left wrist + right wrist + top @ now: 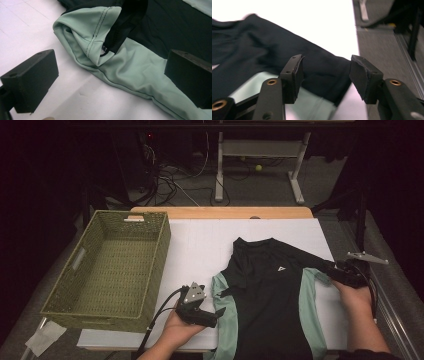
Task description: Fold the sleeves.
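Dark floor with loose cables and the legs of another desk lies behind the worktop (200,250), which is covered with a white sheet. On the left side of the worktop stands a green woven basket (107,270), with nothing inside it that I can see. On the right half lies a black T-shirt (270,295) with pale green side panels and a small white logo on the chest; its collar points to the far edge and it lies mostly flat.

The left tongs (216,315) are held in the person's left hand (175,327), just beside the left edge of the shirt, near its folded pale green sleeve (95,37). In the left gripper view both jaws stand wide apart. One jaw is above the white sheet and the other above the shirt fabric, and they grip nothing.

The right tongs (332,269) are in the right hand (356,297), at the black right sleeve (322,72) of the shirt, near the right edge of the worktop. In the right gripper view the jaws are about half open, with the end of the sleeve lying between them. The pads do not press on the fabric.
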A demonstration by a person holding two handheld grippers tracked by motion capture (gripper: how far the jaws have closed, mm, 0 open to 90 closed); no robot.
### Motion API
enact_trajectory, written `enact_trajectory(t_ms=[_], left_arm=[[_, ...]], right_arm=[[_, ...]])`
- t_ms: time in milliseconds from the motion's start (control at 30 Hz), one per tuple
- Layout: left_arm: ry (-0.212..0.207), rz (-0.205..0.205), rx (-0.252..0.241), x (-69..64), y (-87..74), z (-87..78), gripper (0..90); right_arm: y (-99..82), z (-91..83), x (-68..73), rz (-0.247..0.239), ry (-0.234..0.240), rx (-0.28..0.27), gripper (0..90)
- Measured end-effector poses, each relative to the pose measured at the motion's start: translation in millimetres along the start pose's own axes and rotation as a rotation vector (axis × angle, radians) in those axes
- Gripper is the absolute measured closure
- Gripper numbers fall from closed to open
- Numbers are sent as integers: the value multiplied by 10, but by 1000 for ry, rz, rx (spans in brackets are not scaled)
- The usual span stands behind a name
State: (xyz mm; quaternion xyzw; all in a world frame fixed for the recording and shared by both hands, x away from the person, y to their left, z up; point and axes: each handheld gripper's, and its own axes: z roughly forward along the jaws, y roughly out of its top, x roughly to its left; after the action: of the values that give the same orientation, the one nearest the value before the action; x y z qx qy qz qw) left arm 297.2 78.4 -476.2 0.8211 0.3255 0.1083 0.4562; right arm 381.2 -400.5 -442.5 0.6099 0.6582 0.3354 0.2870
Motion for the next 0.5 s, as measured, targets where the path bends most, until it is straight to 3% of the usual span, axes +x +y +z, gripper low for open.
enact_trajectory(t_ms=[100, 233, 267, 500], left_arm=[[4, 7, 5, -10, 2, 6, 0], [12, 7, 7, -15, 2, 10, 0], [12, 7, 9, -15, 3, 11, 0], [18, 6, 14, -20, 5, 18, 0]], right_arm=[[-9, 142, -63, 2, -27, 66, 450], [-57, 246, -91, 6, -11, 125, 487], [-60, 247, -82, -19, -25, 122, 506], [-76, 246, -32, -50, 16, 105, 841]])
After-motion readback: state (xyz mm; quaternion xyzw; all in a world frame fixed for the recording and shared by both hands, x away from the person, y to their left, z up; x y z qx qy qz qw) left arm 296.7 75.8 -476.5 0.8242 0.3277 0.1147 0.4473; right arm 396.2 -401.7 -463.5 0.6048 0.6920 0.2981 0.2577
